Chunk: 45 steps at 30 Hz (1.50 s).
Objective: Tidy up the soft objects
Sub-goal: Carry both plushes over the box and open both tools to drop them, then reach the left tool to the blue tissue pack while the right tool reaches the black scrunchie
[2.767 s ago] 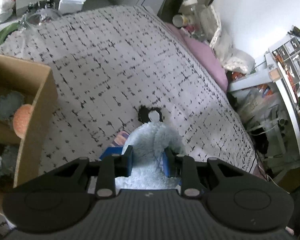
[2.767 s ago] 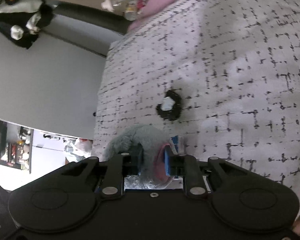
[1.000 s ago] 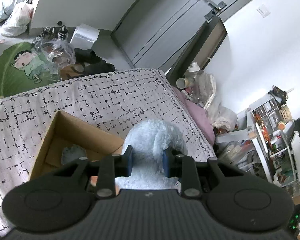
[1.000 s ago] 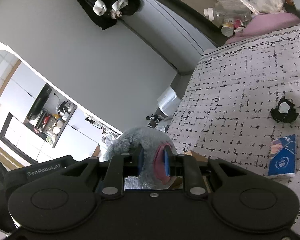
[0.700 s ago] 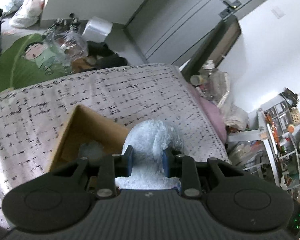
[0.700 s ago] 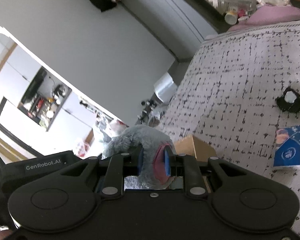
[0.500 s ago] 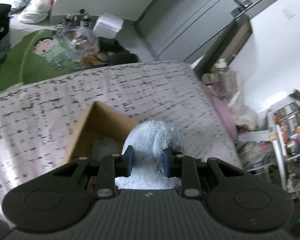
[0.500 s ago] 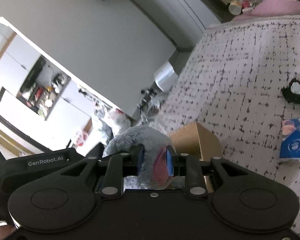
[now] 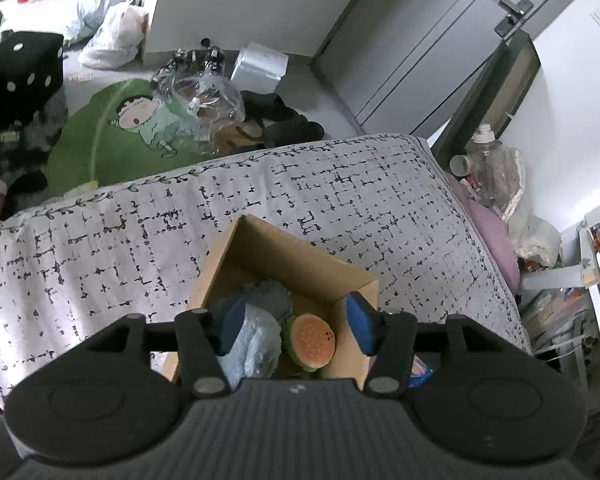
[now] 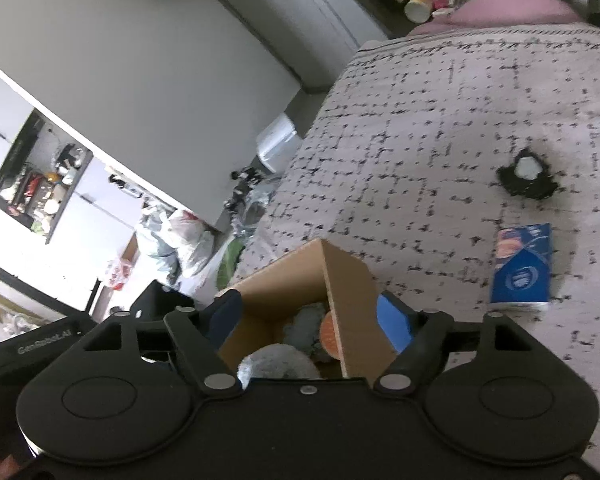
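An open cardboard box (image 9: 300, 256) stands on the patterned bedspread, right under both grippers. My left gripper (image 9: 296, 326) hangs over it, jaws opening; the light blue plush (image 9: 254, 344) lies loose against the left pad, inside the box beside a burger plush (image 9: 310, 342) and a grey-blue plush (image 9: 270, 296). My right gripper (image 10: 308, 316) is over the same box (image 10: 296, 280), jaws opening wide. The grey plush (image 10: 278, 360) has dropped below them, free of both pads, next to the burger plush (image 10: 329, 336).
A blue tissue pack (image 10: 522, 268) and a small black-and-white item (image 10: 526, 178) lie on the bedspread (image 10: 420, 128) to the right of the box. Beyond the bed's edge the floor holds a green mat (image 9: 112, 136), bags and clutter. A pink pillow (image 9: 492, 236) lies at the far right.
Both grippers, earlier shut on their plushes, came over the box and opened. The light blue and grey plushes dropped out of the pads into the box.
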Tool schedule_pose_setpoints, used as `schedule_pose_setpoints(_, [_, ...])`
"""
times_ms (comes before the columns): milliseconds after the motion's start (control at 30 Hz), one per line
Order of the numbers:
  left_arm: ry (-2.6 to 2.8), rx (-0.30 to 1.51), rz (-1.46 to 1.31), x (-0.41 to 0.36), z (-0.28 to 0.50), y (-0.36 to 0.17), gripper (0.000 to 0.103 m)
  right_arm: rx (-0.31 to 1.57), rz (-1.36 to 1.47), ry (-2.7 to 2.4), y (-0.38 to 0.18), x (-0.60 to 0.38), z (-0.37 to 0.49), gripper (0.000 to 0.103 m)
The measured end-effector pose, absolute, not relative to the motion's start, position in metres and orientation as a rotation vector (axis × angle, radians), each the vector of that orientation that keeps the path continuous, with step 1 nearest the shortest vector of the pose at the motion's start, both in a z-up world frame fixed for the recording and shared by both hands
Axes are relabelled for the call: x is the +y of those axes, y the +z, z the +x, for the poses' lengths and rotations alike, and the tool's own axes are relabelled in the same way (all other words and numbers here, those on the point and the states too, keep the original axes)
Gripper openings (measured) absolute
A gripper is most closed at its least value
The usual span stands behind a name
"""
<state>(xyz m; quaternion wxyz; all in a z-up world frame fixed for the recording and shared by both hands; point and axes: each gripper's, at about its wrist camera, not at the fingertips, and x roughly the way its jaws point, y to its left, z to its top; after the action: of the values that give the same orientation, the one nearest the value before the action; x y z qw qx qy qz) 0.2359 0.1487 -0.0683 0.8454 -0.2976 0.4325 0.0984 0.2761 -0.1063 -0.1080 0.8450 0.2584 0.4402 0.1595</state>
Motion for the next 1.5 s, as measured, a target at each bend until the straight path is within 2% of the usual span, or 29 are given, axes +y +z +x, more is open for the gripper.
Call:
schedule_pose_setpoints(367, [0.189, 0.925, -0.578, 0.107, 0.242, -0.057, 0.064, 0.933, 0.493, 0.269, -0.092, -0.144, 0.283, 0.082])
schedule_pose_setpoints(600, [0.147, 0.93, -0.556, 0.074, 0.254, -0.041, 0.066, 0.897, 0.476, 0.254, -0.059, -0.181, 0.294, 0.087])
schedule_pose_setpoints(700, [0.141, 0.926, -0.547, 0.062, 0.257, -0.034, 0.072, 0.863, 0.466, 0.227, -0.046, -0.199, 0.302, 0.087])
schedule_pose_setpoints(800, [0.145, 0.918, -0.539, 0.05, 0.259, -0.028, 0.074, 0.834, 0.49, 0.233, -0.038, -0.215, 0.309, 0.092])
schedule_pose_setpoints(967, [0.144, 0.922, -0.526, 0.032, 0.261, -0.027, 0.075, 0.716, 0.521, 0.322, -0.056, -0.238, 0.301, 0.095])
schedule_pose_setpoints(1500, [0.159, 0.985, -0.436, -0.019, 0.281, -0.057, 0.075, 0.801, 0.474, 0.312, -0.078, -0.263, 0.306, 0.095])
